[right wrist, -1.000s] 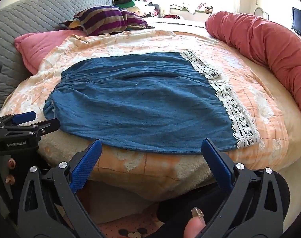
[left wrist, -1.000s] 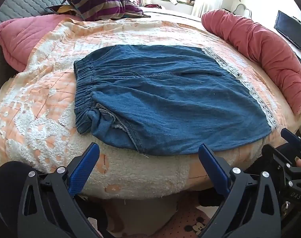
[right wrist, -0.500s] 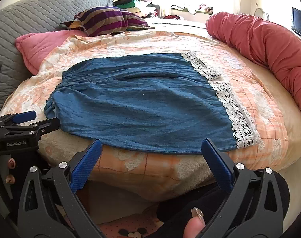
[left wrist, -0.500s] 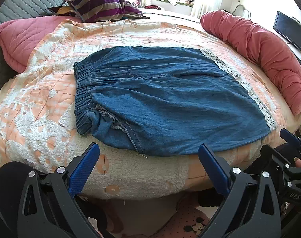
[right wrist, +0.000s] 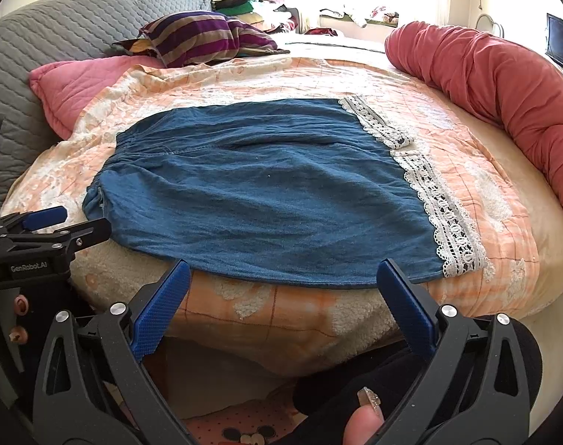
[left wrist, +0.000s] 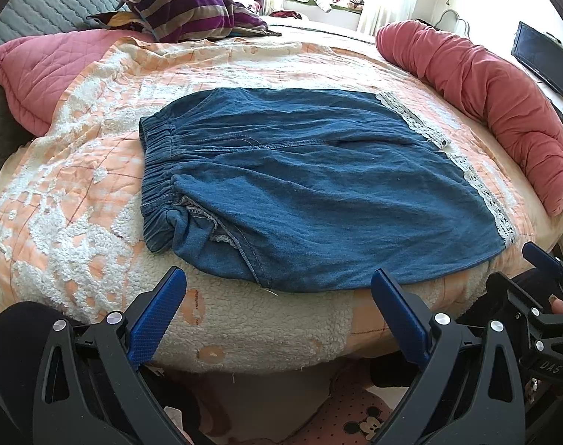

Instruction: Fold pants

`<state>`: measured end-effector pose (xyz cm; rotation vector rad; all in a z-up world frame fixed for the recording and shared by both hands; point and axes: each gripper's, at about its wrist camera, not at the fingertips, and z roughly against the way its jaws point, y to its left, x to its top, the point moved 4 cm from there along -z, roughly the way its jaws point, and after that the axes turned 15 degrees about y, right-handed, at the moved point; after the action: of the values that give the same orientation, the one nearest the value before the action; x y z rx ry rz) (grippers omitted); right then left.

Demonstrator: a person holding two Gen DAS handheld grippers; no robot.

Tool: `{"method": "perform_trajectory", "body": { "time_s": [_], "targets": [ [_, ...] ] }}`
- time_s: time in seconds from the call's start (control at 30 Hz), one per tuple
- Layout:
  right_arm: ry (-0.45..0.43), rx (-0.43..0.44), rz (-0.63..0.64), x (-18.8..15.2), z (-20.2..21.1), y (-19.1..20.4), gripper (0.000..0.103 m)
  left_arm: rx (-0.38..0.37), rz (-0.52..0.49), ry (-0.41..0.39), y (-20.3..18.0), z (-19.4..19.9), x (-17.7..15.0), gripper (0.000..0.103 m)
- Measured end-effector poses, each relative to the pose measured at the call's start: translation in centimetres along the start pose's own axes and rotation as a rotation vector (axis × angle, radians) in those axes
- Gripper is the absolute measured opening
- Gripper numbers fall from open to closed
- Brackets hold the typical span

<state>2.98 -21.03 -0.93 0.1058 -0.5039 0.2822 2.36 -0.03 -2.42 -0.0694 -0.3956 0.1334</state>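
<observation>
Blue denim pants [left wrist: 311, 185] [right wrist: 266, 193] lie flat on the bed, elastic waistband [left wrist: 157, 178] at the left, white lace hems [left wrist: 478, 189] [right wrist: 441, 207] at the right. My left gripper [left wrist: 279, 289] hovers open at the bed's near edge, just short of the pants' near fold. My right gripper [right wrist: 281, 278] is also open, close to the near edge of the pants, nothing between its fingers. Each gripper shows in the other's view: the right one [left wrist: 548, 296] at the right edge, the left one [right wrist: 47, 230] at the left edge.
An orange and white quilt [left wrist: 77, 200] covers the bed. A pink pillow [left wrist: 47, 70] and striped pillow [left wrist: 192, 11] sit at the back left, a rolled red blanket [left wrist: 496, 92] along the right. A grey padded headboard [right wrist: 58, 33] stands behind. A monitor [left wrist: 545, 57] is far right.
Both grippers have stayed open and almost still; the views shift only slightly, with the pants sitting a touch lower in frame.
</observation>
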Motion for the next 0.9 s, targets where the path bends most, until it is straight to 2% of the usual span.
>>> {"method": "perform_trajectory", "body": {
  "time_s": [0.9],
  "targets": [
    [0.001,-0.002,0.001,-0.07,-0.05,0.02,0.095,-0.002,0.004,-0.007,0.06,0.18,-0.03,0.099]
  ]
}}
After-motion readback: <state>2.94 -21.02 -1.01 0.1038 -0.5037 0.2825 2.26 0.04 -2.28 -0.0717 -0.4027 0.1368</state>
